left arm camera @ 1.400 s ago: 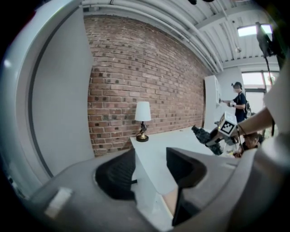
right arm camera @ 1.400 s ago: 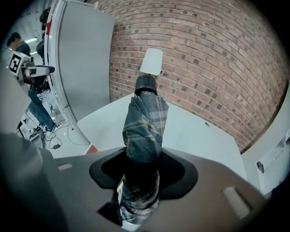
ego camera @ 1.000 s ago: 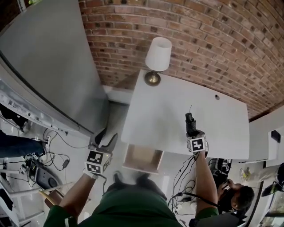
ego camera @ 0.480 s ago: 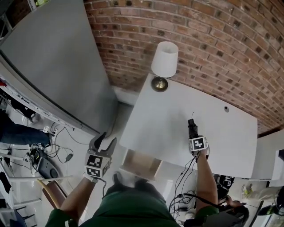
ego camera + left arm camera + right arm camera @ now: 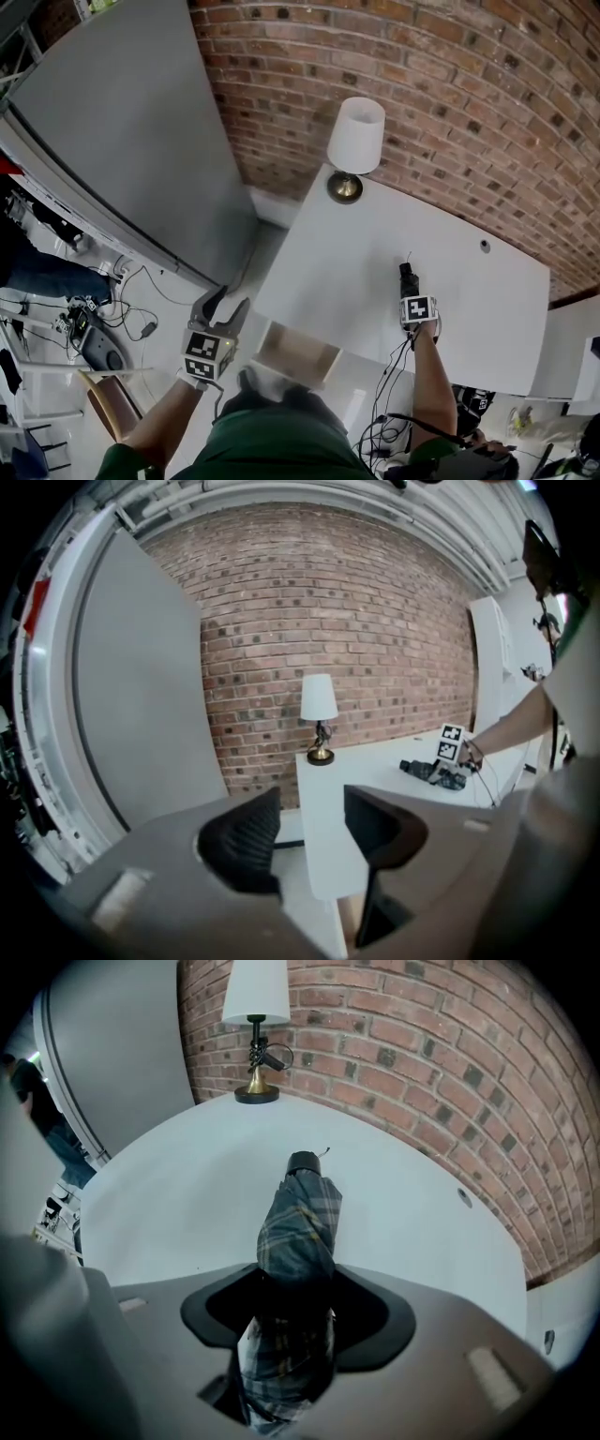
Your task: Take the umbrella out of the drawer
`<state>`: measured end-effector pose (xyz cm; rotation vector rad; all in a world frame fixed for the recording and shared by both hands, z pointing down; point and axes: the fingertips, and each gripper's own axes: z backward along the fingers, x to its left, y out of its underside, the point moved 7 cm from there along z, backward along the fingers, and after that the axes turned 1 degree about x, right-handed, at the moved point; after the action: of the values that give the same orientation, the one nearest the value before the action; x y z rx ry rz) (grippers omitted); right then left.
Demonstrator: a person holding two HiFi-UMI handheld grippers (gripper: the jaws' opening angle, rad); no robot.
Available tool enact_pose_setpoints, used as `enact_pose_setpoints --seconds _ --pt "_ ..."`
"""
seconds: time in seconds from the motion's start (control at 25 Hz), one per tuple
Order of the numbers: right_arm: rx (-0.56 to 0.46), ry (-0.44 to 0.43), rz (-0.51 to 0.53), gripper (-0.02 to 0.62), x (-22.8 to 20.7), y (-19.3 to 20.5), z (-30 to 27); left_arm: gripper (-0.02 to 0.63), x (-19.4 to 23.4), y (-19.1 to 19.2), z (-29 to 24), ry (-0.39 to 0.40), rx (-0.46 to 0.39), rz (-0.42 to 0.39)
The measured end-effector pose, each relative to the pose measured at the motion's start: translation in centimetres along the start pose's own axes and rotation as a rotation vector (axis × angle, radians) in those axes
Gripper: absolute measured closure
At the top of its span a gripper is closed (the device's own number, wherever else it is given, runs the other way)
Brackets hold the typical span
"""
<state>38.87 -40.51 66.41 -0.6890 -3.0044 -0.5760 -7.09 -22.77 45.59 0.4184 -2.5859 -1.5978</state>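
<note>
Lying out on the white surface (image 5: 375,234) is the folded plaid umbrella (image 5: 298,1222) — clear of the drawer (image 5: 295,354). It is parked between the middle of the surface and its near edge, with its black end cap aimed at the back edge and the brick wall (image 5: 441,84). The right tongs (image 5: 298,1312) straddle its near end, pointing steeply down. They have just been opening and now stand wide, with dark gaps showing on either side of the cloth, so the pads are not pressing on it. In the head view those tongs sit just inside the near edge, with the person's right forearm (image 5: 429,375) reaching up to them.

Over on the other side, the left tongs (image 5: 223,305) hang off the surface altogether, out beyond its near left corner and above the floor (image 5: 248,253). They are wide apart too — nothing between them but a view of that corner and the pale floor beneath. The drawer juts out from under the near edge, close to the left corner and near the left tongs, with its wooden bottom showing. A lamp (image 5: 356,141) with a white shade and brass foot stands at the back left corner, well apart from the umbrella. A tall grey panel (image 5: 122,141) runs along the left, with cables (image 5: 131,328) scattered on the floor below it.
</note>
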Motion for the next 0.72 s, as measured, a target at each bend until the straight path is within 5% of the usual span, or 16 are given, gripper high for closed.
enact_pose_setpoints --seconds 0.32,0.72 --pt "-0.205 0.056 -0.04 0.367 -0.2 -2.3 6.5 0.393 2.6 -1.9 -0.6 0.022 -0.064 -0.02" --pt "-0.78 0.139 -0.147 0.37 5.6 -5.8 25.5 0.393 8.3 -7.1 -0.2 0.091 -0.219 -0.056"
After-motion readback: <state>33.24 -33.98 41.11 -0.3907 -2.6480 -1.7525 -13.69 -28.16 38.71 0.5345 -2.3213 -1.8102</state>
